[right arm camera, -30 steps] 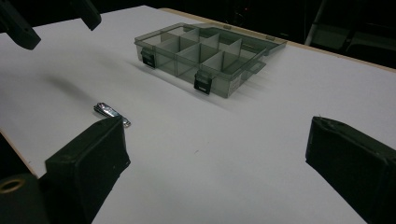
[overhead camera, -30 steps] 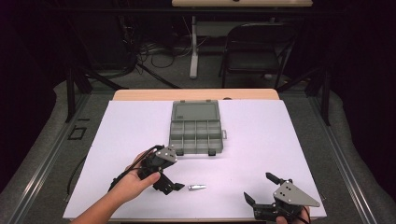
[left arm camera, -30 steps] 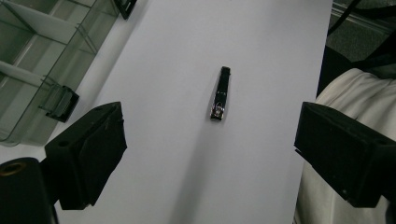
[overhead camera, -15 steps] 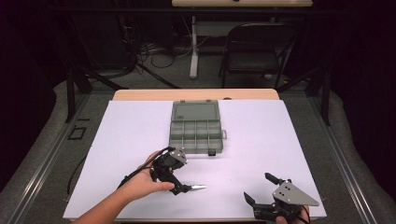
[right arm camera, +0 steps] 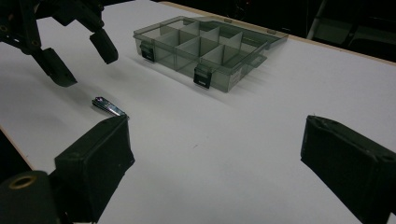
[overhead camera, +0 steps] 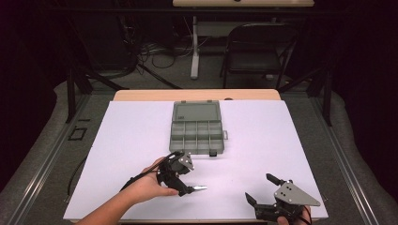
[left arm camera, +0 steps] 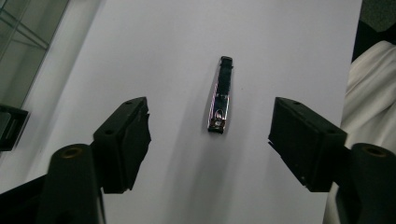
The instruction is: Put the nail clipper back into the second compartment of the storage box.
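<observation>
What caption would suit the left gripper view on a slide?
Open left gripper, its jaws just closing in, lined up over a nail clipper lying untouched on the white table.

The left claw (overhead camera: 185, 185) tilts downward, its jaws just closing yet apart; the right claw (overhead camera: 263, 190) rests agape.

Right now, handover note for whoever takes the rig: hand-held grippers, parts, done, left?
Left hand-held gripper: over the nail clipper, jaws open and just been closing, astride it without touching.
Right hand-held gripper: open, holding nothing, at the near right of the table.
Nail clipper lies flat on the table, in front of the compartment box, which stands open with its compartments looking bare.
Done: approach. Left: grasp the clipper; likely move it to the box.
</observation>
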Action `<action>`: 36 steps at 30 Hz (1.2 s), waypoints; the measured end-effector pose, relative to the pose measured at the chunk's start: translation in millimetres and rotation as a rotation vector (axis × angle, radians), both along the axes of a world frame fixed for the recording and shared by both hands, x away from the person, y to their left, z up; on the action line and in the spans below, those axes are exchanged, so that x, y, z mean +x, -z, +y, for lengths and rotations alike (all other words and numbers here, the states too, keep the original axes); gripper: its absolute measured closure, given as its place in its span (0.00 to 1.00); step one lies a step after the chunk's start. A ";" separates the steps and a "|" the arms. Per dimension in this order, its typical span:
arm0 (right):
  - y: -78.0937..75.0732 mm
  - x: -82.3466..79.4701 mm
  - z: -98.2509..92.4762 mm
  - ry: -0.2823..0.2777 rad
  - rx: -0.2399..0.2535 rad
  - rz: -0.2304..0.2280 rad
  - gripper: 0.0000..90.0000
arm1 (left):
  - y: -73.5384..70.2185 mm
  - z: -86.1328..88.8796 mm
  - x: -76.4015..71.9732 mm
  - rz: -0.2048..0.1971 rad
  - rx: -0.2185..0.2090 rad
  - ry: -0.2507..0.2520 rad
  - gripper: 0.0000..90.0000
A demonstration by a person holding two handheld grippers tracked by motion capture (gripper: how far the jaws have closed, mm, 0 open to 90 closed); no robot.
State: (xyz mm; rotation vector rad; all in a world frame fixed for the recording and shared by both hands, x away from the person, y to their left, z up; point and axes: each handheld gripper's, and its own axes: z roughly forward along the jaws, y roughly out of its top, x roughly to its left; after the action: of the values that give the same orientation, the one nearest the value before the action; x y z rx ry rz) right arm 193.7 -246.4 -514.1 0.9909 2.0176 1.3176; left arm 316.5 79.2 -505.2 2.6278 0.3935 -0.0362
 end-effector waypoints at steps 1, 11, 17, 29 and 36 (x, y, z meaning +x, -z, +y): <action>0.2 0.3 -0.2 -0.001 0.000 0.001 0.09 | 0.8 -2.4 0.5 0.008 0.015 0.008 0.37; 0.5 0.6 -1.1 -0.001 0.002 0.005 0.10 | 4.8 -18.0 -1.6 -0.026 0.104 0.044 0.60; 1.3 1.5 -1.3 -0.003 0.002 0.005 0.10 | 9.5 -22.7 -1.4 -0.053 0.164 0.057 0.63; 1.8 1.3 -1.2 -0.001 0.009 0.016 0.10 | 15.3 -27.5 -1.1 -0.013 0.204 0.070 0.74; 1.8 1.3 -1.3 -0.001 0.007 0.016 0.11 | 18.3 -29.4 -1.4 -0.004 0.225 0.074 0.76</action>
State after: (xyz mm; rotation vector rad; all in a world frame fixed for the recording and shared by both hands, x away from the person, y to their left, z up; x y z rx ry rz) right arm 195.0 -247.7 -515.9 1.0064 2.0268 1.3217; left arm 315.1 49.8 -523.5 2.8632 0.3151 -0.0120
